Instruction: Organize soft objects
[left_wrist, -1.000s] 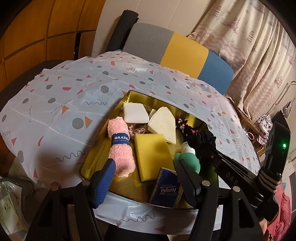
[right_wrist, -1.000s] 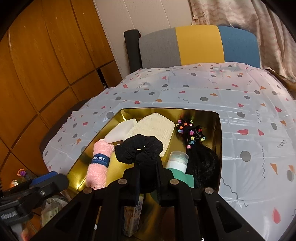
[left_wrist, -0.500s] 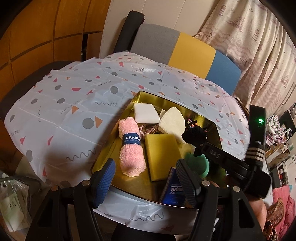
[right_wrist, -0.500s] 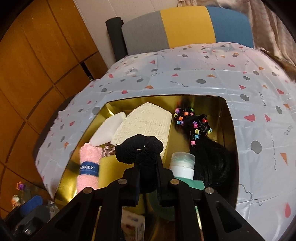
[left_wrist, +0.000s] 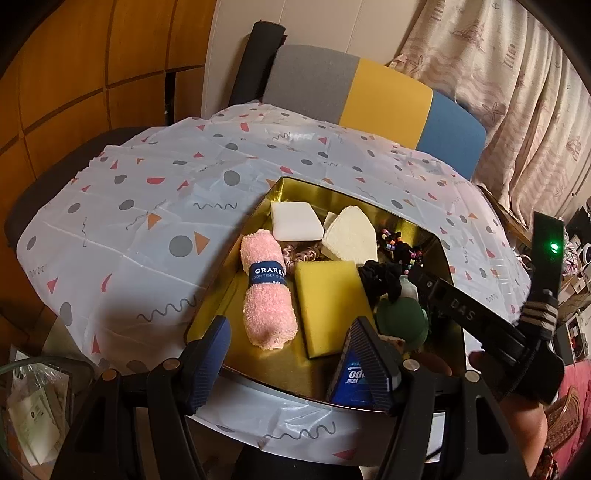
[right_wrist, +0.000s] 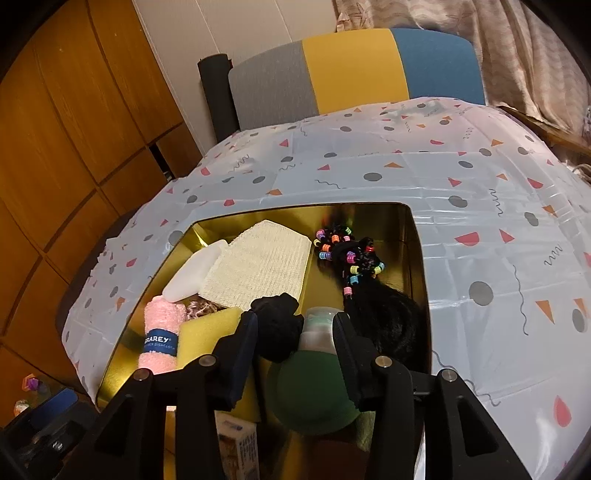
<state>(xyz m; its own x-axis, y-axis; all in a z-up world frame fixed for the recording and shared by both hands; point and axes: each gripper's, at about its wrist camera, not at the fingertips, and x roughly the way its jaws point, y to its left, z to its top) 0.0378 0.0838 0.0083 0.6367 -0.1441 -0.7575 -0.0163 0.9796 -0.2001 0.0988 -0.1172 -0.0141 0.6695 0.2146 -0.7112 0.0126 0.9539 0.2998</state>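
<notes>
A gold tin box (left_wrist: 236, 288) (right_wrist: 417, 258) on the table holds a pink rolled towel (left_wrist: 267, 288) (right_wrist: 160, 334), a yellow sponge (left_wrist: 330, 302) (right_wrist: 208, 326), a white pad (left_wrist: 295, 221), a cream cloth (right_wrist: 258, 264), a beaded black hair piece (right_wrist: 351, 258) and a green bottle (right_wrist: 314, 387). A black scrunchie (right_wrist: 277, 332) (left_wrist: 382, 277) lies in the box between my right gripper's open fingers. My right gripper (right_wrist: 293, 347) is open just above it. My left gripper (left_wrist: 291, 354) is open and empty over the box's near edge.
A patterned white tablecloth (left_wrist: 147, 206) covers the round table. A grey, yellow and blue chair back (left_wrist: 369, 96) stands behind it. A blue tissue pack (left_wrist: 351, 380) lies at the box's near side. Wooden panels are at left, curtains at right.
My right gripper has lowered into the box and opened, letting go of the black scrunchie. My left gripper has stayed open and shifted slightly.
</notes>
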